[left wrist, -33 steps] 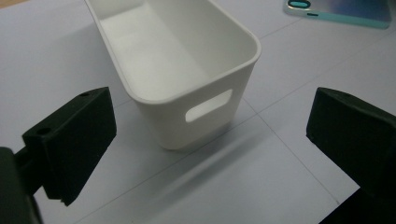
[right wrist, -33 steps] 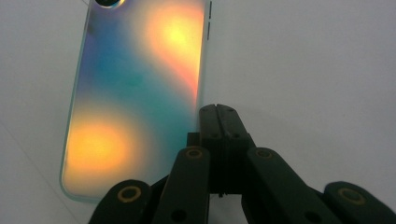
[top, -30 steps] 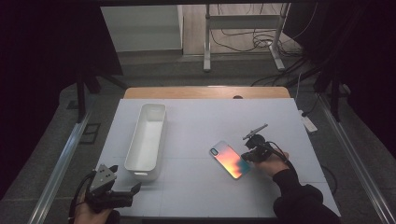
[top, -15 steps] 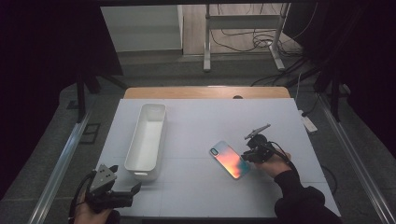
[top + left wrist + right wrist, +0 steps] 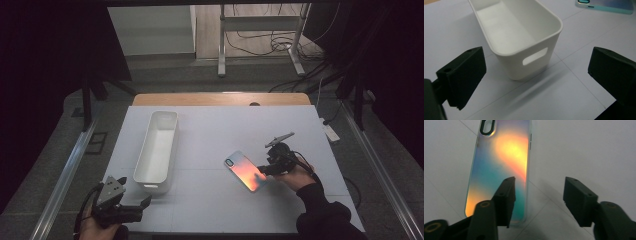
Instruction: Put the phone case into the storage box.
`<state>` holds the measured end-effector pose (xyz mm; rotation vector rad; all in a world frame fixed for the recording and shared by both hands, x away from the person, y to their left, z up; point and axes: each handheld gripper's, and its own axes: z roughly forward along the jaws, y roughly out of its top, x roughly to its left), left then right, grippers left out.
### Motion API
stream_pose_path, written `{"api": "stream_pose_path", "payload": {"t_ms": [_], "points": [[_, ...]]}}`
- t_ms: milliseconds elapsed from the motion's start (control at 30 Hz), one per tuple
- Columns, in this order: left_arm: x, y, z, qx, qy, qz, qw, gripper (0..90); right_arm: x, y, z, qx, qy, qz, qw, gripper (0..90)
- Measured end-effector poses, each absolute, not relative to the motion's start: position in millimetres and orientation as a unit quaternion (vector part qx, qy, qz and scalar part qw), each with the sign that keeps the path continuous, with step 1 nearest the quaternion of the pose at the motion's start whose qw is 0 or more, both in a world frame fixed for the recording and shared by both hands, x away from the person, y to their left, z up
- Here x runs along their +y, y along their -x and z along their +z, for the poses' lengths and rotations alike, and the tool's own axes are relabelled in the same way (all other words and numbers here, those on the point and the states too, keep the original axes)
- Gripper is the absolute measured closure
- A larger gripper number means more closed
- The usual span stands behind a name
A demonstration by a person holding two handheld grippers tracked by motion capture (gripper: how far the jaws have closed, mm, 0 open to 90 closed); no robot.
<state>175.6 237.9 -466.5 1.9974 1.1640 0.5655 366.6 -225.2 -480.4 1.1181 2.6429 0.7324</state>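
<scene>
1. Against the earlier high view frames, little is found changed: the right claw [image 5: 267, 169] has been kept at the near right end of the iridescent, flat rectangular phone case [image 5: 244, 170], and nothing has been lifted, so a grasp is judged as being prepared.
2. The right claw is seen open, one jaw over the case's edge, the other over bare white tabletop [image 5: 225, 135].
3. The case lies flat right of centre, its long axis running far-left to near-right, camera cutout at the far-left end.
4. The left claw [image 5: 141, 205] is held open near the long white plastic bin [image 5: 158, 150], empty-handed.
</scene>
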Motion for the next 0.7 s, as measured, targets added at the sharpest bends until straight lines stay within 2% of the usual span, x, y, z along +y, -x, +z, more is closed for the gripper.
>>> {"api": "stream_pose_path", "payload": {"t_ms": [67,300,333,400,700], "points": [[238.0,-175.7,-466.5,0.454,-0.779,0.220,0.372,2.2,-225.8,-365.9,-478.7,0.888,-0.376,0.250,0.090,36.7],[238.0,-175.8,-466.5,0.454,-0.779,0.220,0.372,2.3,-226.0,-364.2,-478.1,0.884,-0.381,0.257,0.092,8.5],[238.0,-175.8,-466.5,0.454,-0.779,0.220,0.372,2.3,-226.0,-364.2,-478.1,0.884,-0.381,0.257,0.092,8.5],[237.7,-175.7,-466.6,0.455,-0.778,0.220,0.372,2.3,-224.6,-364.5,-481.1,0.884,-0.383,0.251,0.094,0.9],[237.6,-175.9,-466.6,0.454,-0.780,0.220,0.371,2.3,-218.4,-361.5,-482.0,0.888,-0.377,0.247,0.091,0.0]]}}
